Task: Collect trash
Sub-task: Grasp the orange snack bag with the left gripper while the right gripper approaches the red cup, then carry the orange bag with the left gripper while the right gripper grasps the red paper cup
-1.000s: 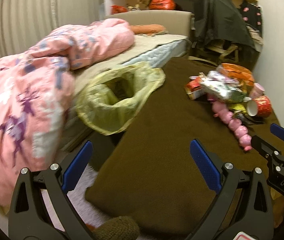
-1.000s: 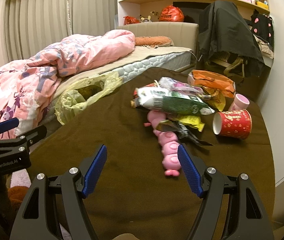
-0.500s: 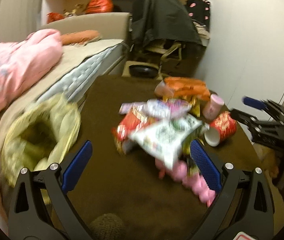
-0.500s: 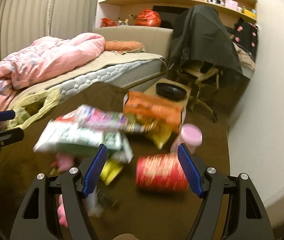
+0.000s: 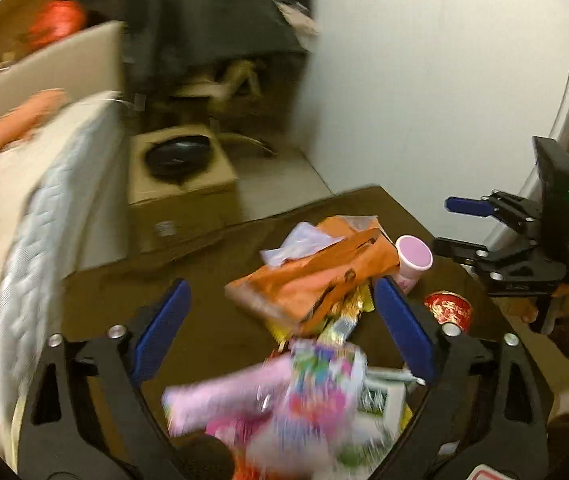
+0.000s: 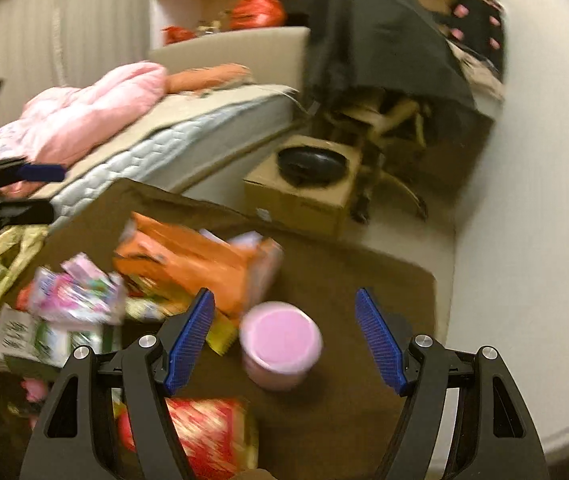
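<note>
Both grippers are hanging spread wide over the brown table, holding nothing. The right gripper is bracketing a pink cup standing upright; the left gripper is framing an orange packet amid piled wrappers. A red cup is lying beside them.

- An orange snack bag lies flat and crumpled at the far side of the pile, its top torn open.
- A pink cup stands upright just beside the orange bag, its flat pink top facing up.
- A red patterned cup sits near the pink cup; blur hides its exact pose.
- A pink and multicoloured wrapper rests on top of a white and green packet.
- A yellow-green plastic bag lies crumpled, apart from the pile.
</note>
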`<action>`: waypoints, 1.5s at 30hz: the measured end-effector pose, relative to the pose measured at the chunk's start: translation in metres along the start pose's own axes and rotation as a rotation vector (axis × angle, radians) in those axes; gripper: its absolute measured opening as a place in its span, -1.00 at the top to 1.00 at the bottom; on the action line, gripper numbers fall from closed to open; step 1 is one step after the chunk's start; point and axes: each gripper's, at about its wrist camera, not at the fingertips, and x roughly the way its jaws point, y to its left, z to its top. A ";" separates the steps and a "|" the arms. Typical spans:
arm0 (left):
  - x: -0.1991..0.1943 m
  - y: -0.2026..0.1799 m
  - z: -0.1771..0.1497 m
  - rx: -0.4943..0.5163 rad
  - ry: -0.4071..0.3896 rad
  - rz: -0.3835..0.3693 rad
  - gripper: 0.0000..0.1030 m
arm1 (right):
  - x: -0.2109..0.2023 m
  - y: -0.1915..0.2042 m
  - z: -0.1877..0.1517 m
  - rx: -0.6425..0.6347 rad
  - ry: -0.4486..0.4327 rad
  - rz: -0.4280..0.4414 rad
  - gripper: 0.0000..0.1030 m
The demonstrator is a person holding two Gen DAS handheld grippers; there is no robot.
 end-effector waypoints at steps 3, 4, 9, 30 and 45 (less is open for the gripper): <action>0.044 -0.004 0.009 0.056 0.090 0.009 -0.44 | -0.005 -0.016 -0.015 0.039 0.003 -0.009 -0.34; 0.061 -0.003 0.010 0.056 0.140 -0.001 -0.42 | -0.007 -0.017 -0.020 0.051 0.003 -0.002 -0.34; 0.081 -0.001 0.003 0.000 0.188 -0.057 0.42 | -0.015 -0.017 -0.034 0.093 0.019 0.081 -0.35; -0.110 -0.044 -0.069 -0.122 -0.008 -0.084 0.92 | -0.038 0.030 -0.038 0.089 0.026 0.170 -0.35; -0.181 -0.095 -0.147 -0.133 -0.071 -0.073 0.93 | -0.004 0.016 -0.068 0.188 0.152 0.288 0.01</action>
